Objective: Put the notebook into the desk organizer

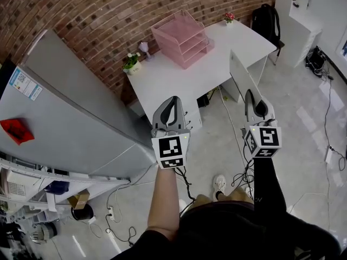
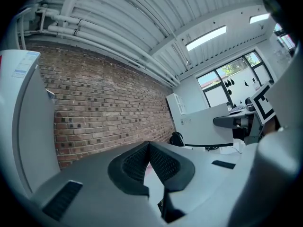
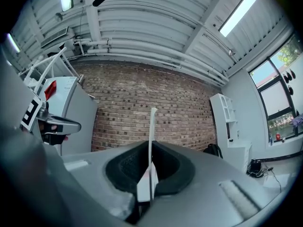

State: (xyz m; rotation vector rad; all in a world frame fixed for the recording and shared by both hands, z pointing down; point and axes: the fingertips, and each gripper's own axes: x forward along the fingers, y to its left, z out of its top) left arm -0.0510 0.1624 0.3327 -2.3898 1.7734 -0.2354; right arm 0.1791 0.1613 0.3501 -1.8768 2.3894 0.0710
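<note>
The pink desk organizer [image 1: 181,37], a mesh rack of stacked trays, stands on the white desk [image 1: 179,77] against the brick wall. My right gripper [image 1: 250,97] is shut on a thin white notebook [image 1: 240,77] and holds it in the air in front of the desk. In the right gripper view the notebook [image 3: 152,131] shows edge-on, upright between the pressed pads of the right gripper [image 3: 150,150]. My left gripper [image 1: 174,101] hovers over the desk's near edge. In its own view the left gripper [image 2: 148,148] is shut, with nothing in it.
A tall grey cabinet [image 1: 70,107] rises close on the left. Two small potted plants [image 1: 132,63] [image 1: 230,17] sit on the desk. A black backpack [image 1: 265,18] leans by a white shelf unit [image 1: 301,20]. Cables [image 1: 187,183] trail over the floor by my feet.
</note>
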